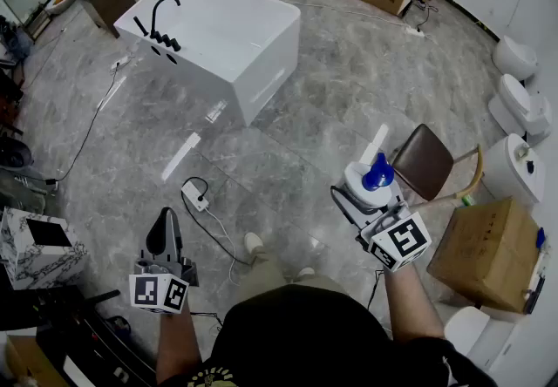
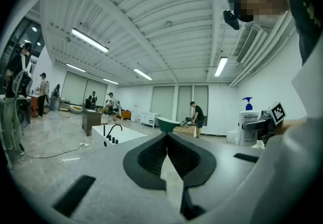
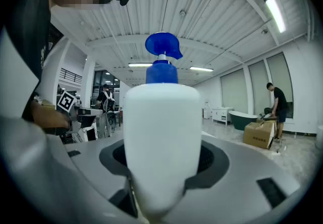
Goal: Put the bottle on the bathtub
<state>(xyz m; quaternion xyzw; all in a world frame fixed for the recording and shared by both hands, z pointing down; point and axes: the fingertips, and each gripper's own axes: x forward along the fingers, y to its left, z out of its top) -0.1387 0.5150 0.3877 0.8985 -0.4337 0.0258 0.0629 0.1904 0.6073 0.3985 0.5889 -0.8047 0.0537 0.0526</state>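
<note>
A white pump bottle [image 3: 161, 142] with a blue pump head [image 1: 377, 173] stands upright between the jaws of my right gripper [image 1: 370, 189], which is shut on it. In the left gripper view the same bottle [image 2: 248, 127] shows at the far right. The white bathtub [image 1: 231, 41] with a black faucet [image 1: 157, 21] stands on the floor several steps ahead, up and to the left; it also appears small in the left gripper view as the bathtub [image 2: 118, 135]. My left gripper [image 1: 164, 235] is held low at the left, shut with nothing in it.
A brown chair [image 1: 423, 163] stands just right of the bottle. Cardboard boxes [image 1: 486, 253] and white toilets [image 1: 514, 169] line the right side. A power strip and cable [image 1: 195, 195] lie on the marble floor. A marbled box [image 1: 39, 247] sits at left.
</note>
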